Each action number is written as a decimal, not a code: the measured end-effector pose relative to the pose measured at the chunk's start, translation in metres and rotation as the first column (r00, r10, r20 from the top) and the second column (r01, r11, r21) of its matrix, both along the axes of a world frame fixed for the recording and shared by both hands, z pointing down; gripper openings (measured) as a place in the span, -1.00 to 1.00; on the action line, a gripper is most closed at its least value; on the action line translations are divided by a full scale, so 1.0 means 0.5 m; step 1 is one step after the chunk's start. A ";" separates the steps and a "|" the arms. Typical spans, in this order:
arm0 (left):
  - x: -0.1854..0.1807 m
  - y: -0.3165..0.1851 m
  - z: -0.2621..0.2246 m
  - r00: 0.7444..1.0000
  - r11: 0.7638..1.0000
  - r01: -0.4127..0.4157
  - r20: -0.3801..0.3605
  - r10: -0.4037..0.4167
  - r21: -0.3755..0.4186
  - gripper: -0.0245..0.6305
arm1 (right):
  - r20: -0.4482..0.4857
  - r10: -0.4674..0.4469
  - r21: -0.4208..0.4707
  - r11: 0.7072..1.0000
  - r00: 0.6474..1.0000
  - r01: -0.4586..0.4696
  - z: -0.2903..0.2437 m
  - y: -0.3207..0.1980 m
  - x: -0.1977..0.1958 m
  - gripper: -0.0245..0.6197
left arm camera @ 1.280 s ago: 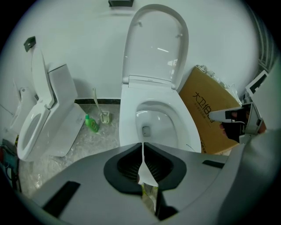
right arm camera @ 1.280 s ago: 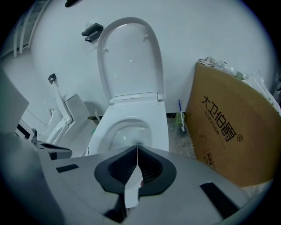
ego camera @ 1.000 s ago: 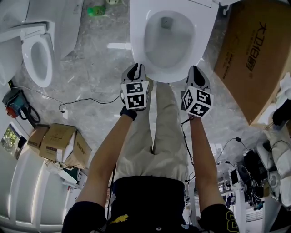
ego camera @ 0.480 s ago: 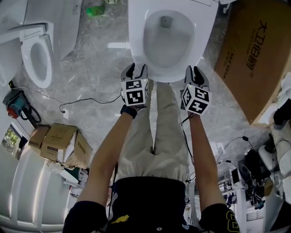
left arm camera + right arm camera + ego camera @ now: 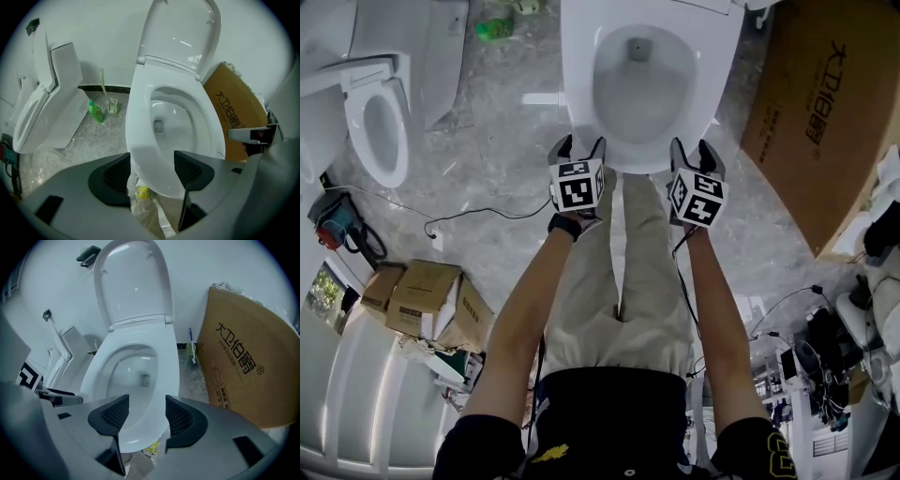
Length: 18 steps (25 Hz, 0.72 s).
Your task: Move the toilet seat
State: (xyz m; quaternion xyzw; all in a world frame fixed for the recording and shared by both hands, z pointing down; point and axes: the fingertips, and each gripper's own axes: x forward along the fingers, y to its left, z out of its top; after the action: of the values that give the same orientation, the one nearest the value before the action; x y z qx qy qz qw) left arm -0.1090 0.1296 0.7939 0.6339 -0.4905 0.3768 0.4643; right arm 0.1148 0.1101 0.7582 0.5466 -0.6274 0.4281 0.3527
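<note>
toilet seat [image 5: 577, 86] down on bowl [image 5: 642, 94], lid [image 5: 180, 37] upright

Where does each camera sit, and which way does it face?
Head view: on the head, facing steeply down; arms, legs, left tongs, right tongs show.
Left gripper view: on left tongs, facing the toilet; jaws, just opening, frame its rim.
Right gripper view: on right tongs, likewise.
All three share the toilet.

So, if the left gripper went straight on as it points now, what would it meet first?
The left gripper, whose jaws have just been opening, would meet the front rim of the seat first; that rim lies between the jaws, though depth is unclear.
</note>
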 end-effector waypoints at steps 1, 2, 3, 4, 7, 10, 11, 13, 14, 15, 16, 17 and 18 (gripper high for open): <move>0.001 0.000 0.005 1.000 1.000 0.001 -0.002 -0.001 -0.007 0.02 | -0.004 0.000 -0.006 1.000 1.000 0.000 0.004 0.001 0.000 -0.08; 0.001 -0.001 0.009 1.000 1.000 0.002 -0.002 -0.002 -0.012 0.03 | -0.009 -0.001 -0.009 1.000 1.000 0.001 0.009 0.002 0.002 -0.05; 0.002 -0.003 0.013 1.000 1.000 0.004 -0.001 -0.004 -0.015 0.03 | -0.014 0.000 -0.013 1.000 1.000 0.000 0.014 0.003 0.003 -0.02; 0.003 -0.005 0.015 1.000 1.000 0.008 0.000 -0.008 -0.016 0.04 | -0.020 0.003 -0.017 1.000 1.000 -0.003 0.019 0.004 0.006 0.01; 0.009 -0.007 0.021 1.000 0.999 0.022 -0.004 -0.022 -0.025 0.05 | -0.032 0.026 -0.029 0.999 0.999 -0.027 0.034 0.009 0.015 0.07; 0.014 -0.010 0.029 1.000 0.999 0.018 -0.012 -0.018 -0.031 0.06 | -0.040 0.053 -0.050 0.997 0.998 -0.055 0.053 0.015 0.019 0.11; 0.013 -0.012 0.032 1.000 0.999 0.017 -0.008 -0.017 -0.031 0.07 | -0.043 0.059 -0.058 0.996 0.997 -0.061 0.061 0.016 0.019 0.12; 0.009 -0.015 0.038 1.000 0.999 0.021 0.005 -0.021 -0.029 0.09 | -0.049 0.065 -0.075 0.995 0.997 -0.069 0.075 0.019 0.022 0.14; 0.006 -0.016 0.041 1.000 0.999 0.023 0.011 -0.022 -0.029 0.09 | -0.052 0.069 -0.084 0.994 0.996 -0.074 0.081 0.021 0.025 0.15; 0.005 -0.017 0.043 1.000 0.999 0.021 0.017 -0.020 -0.030 0.09 | -0.055 0.075 -0.093 0.993 0.996 -0.080 0.087 0.023 0.027 0.15; 0.003 -0.016 0.045 1.000 0.999 0.015 0.022 -0.015 -0.034 0.09 | -0.059 0.081 -0.101 0.991 0.995 -0.086 0.092 0.026 0.030 0.15; 0.002 -0.016 0.048 1.000 0.999 0.009 0.028 -0.008 -0.040 0.09 | -0.062 0.085 -0.108 0.990 0.994 -0.092 0.096 0.028 0.032 0.15; 0.000 -0.015 0.051 0.999 0.999 0.004 0.033 -0.002 -0.047 0.09 | -0.067 0.088 -0.115 0.989 0.994 -0.095 0.100 0.030 0.033 0.15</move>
State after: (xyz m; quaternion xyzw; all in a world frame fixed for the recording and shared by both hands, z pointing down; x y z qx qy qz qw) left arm -0.1089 0.1222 0.8193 0.6158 -0.4900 0.3981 0.4714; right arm 0.1314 0.1251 0.8082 0.5659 -0.5642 0.4631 0.3833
